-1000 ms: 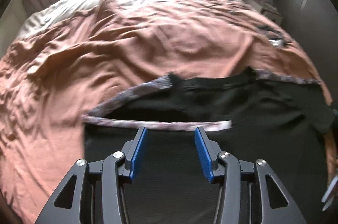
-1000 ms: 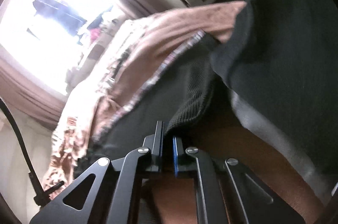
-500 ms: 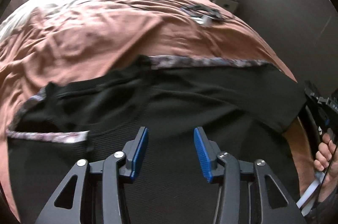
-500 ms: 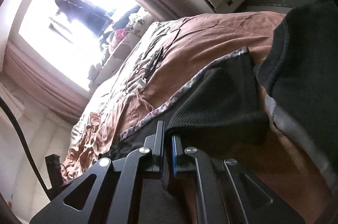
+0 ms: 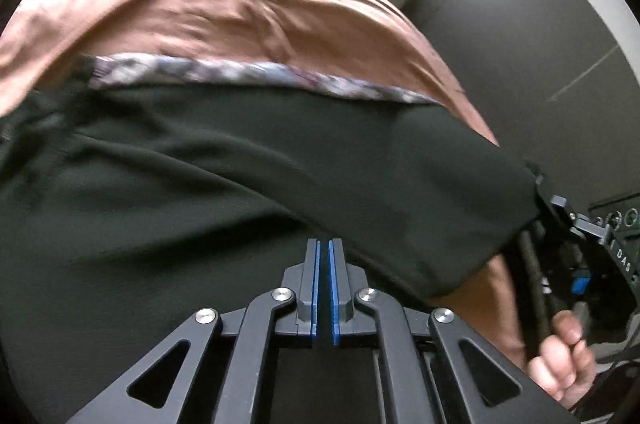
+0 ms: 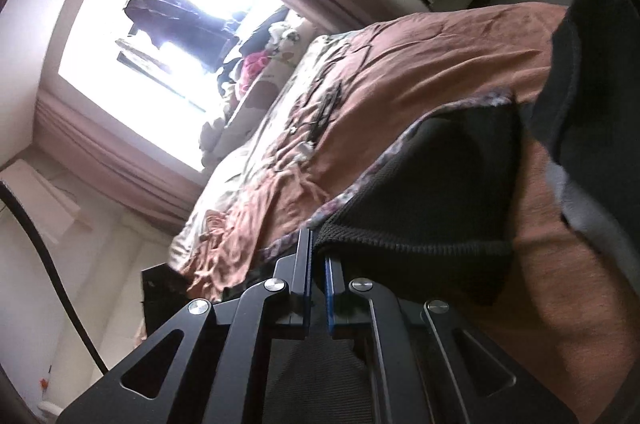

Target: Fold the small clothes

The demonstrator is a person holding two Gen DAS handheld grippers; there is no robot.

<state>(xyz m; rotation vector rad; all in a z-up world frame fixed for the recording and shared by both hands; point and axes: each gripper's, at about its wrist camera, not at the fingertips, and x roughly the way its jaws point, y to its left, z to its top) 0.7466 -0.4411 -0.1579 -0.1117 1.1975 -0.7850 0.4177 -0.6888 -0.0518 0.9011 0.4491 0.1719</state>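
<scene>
Left wrist view: the black garment (image 5: 248, 184) lies spread on the rust-brown bedspread (image 5: 224, 12), its patterned trim band (image 5: 256, 74) running along the far edge. My left gripper (image 5: 324, 252) has its blue pads drawn almost together with only a thin slit between them; whether fabric is pinched in that slit I cannot tell, though the tips sit right at the cloth. From the right wrist view, my right gripper (image 6: 317, 252) is clamped on a ribbed black edge of the garment (image 6: 432, 208), which is raised off the bedspread (image 6: 420, 72) and hangs slack beyond the pads. The hand (image 5: 560, 356) carrying that tool shows at the left view's lower right. Risks, as I judge them: the right-side hold is narrow, so a quick pull could slip the hem free; uneven tension between my two grips would skew the fold; and a pinch at the left tips could gather the bedspread with the cloth.
</scene>
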